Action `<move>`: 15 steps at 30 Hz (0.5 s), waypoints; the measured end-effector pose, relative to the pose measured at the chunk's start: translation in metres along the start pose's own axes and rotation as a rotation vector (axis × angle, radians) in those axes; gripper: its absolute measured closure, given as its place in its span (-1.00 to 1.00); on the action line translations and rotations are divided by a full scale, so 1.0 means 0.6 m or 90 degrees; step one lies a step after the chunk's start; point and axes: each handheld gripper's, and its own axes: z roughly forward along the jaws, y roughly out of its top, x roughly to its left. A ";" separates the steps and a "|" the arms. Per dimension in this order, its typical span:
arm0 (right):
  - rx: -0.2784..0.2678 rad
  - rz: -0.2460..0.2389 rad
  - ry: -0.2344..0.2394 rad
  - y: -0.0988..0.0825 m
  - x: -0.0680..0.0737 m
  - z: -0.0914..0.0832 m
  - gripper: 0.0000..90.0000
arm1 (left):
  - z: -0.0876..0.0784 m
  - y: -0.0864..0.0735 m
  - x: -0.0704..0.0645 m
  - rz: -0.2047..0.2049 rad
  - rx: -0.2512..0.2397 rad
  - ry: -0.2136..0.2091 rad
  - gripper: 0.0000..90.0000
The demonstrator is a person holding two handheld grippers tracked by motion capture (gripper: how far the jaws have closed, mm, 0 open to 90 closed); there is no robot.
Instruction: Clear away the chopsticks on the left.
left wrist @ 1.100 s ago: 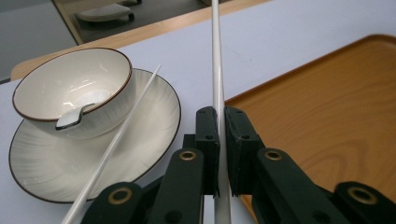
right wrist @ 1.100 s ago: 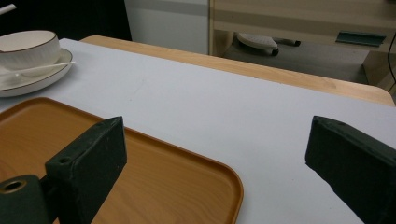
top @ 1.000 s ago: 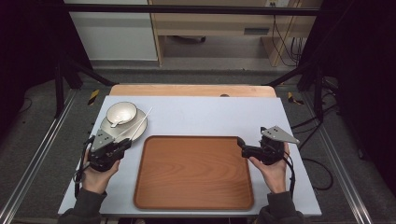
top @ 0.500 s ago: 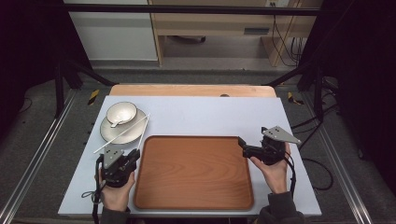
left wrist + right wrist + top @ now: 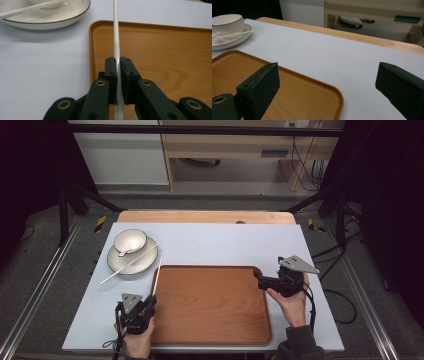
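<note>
Chopstick [image 5: 116,37], white, one of a pair: clamped between the closed jaws of the left gripper [image 5: 150,301], pinched near its lower end so the long shaft juts forward over the left rim of the tray [image 5: 210,305]. Held low and nearly level, apparently to be laid flat on the wood rather than dropped.

Second chopstick [image 5: 129,264]: resting slantwise across the plate [image 5: 116,261], one end on the table [image 5: 220,240], well apart from the first.

Bowl [image 5: 130,240]: white, dark-rimmed, upright on the plate; a spoon [image 5: 123,252] leans at its near edge. The set sits just off the tray's far left corner, within easy reach of the left hand.

Tray: wooden, bare, at the table's near middle, seemingly the place meant for the tableware.

Right gripper [image 5: 327,87]: jaws wide apart, nothing between them; poised at the tray's far right corner, likely waiting its turn.
</note>
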 end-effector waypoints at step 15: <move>0.004 -0.002 -0.002 -0.001 0.001 0.001 -0.87 | 0.028 -0.014 -0.014 0.011 0.065 0.032 0.87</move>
